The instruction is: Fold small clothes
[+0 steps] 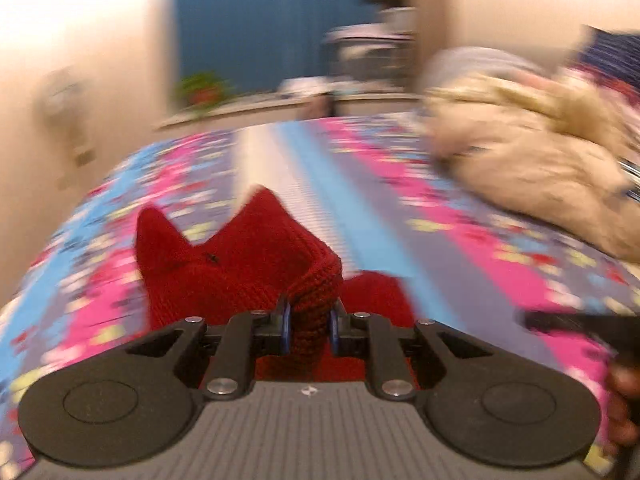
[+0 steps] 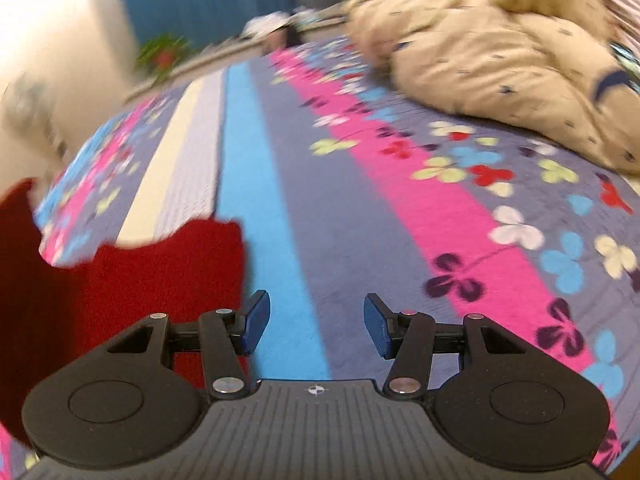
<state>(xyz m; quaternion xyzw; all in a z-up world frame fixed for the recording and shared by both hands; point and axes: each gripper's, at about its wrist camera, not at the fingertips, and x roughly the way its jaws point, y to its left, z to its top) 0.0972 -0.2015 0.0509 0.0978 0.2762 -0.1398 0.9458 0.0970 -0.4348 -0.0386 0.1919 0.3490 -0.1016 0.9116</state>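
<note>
We find the small dark-red knitted garment lying on the flower-patterned striped bedspread, near its front edge; a cream puffy jacket with dark specks lies well apart, toward the far right of the bed. The left gripper is closed on a thick ribbed edge of the knit, which bunches between the blue pads and stands up in front of them. The right gripper hangs over bare bedspread just to the right of the garment, its jaws spread and holding nothing.

We judge the knit to be light, soft and limp, with some stretch; it should sag from any single hold and cling slightly to the bedspread rather than slide. The ribbed hem looks the firmest place to pinch. A second hold on the nearest free corner would likely keep the fold even. Both views are motion-blurred, so finer detail of the garment's shape cannot be confirmed.
</note>
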